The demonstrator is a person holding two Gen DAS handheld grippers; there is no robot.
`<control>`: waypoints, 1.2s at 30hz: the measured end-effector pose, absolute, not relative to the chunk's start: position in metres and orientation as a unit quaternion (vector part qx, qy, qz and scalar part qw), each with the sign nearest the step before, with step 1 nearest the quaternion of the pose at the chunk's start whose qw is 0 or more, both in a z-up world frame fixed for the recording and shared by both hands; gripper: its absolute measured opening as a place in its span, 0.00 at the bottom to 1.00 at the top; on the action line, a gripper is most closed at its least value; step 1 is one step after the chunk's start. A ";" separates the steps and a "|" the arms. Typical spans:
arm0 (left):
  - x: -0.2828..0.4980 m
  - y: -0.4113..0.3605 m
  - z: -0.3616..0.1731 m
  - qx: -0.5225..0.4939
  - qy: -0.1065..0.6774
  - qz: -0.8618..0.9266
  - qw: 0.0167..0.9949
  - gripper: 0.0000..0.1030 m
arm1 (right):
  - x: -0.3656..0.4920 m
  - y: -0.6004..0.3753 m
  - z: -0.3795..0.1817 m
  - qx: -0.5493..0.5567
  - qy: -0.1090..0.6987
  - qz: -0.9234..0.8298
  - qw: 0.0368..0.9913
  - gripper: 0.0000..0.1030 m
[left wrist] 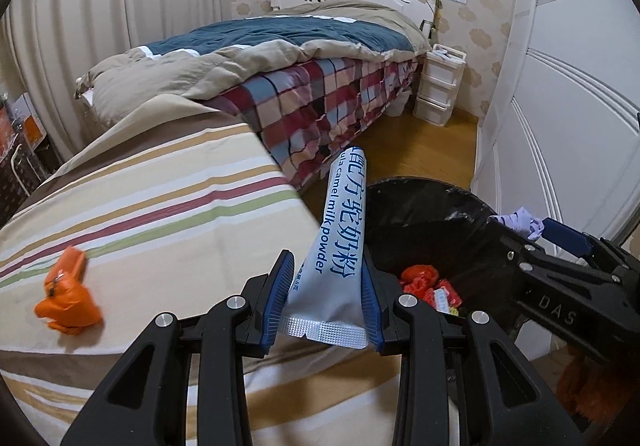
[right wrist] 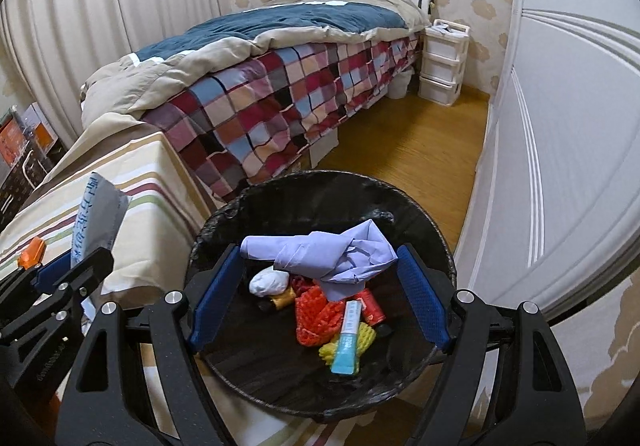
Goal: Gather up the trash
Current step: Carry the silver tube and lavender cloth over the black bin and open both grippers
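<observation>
My left gripper (left wrist: 326, 298) had its blue pads pressed against both sides of a silver milk powder sachet (left wrist: 340, 246), which stood upright between them, its top end pointing away from me. It hovered at the right edge of the striped cloth (left wrist: 160, 182), just beside the bin's rim. On that cloth, toward its left side, an orange wrapper (left wrist: 66, 292) lay by itself. My right gripper (right wrist: 320, 294) was spread wide above the black-lined trash bin (right wrist: 420, 206), and a crumpled lilac cloth (right wrist: 332, 254) sat between its fingertips; I could not tell whether the pads gripped it. Below in the bin lay orange netting (right wrist: 320, 316), a yellow net, a white wad and a blue tube (right wrist: 348, 342). Beyond stood the bed with its checked quilt (right wrist: 280, 94).
</observation>
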State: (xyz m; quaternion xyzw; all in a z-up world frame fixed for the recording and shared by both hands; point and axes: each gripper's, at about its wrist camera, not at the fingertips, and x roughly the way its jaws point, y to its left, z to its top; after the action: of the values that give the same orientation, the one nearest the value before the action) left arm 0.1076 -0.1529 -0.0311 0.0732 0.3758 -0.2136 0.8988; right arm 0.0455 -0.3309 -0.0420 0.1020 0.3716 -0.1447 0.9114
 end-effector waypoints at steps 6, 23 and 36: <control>0.112 -0.174 -0.038 0.086 0.378 -0.213 0.897 0.34 | 0.051 -0.344 -0.045 0.106 0.371 -0.151 0.910 0.74; 0.120 -0.195 -0.049 0.101 0.390 -0.208 0.891 0.48 | 0.058 -0.364 -0.052 0.113 0.374 -0.164 0.906 0.75; 0.118 -0.193 -0.045 0.098 0.381 -0.206 0.896 0.73 | 0.052 -0.368 -0.050 0.113 0.371 -0.182 0.904 0.79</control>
State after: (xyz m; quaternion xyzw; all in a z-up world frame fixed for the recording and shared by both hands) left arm 0.1181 -0.1925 -0.0447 0.0980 0.3806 -0.2059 0.8962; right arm 0.0520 -0.3685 -0.0504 0.1131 0.3709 -0.1816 0.9037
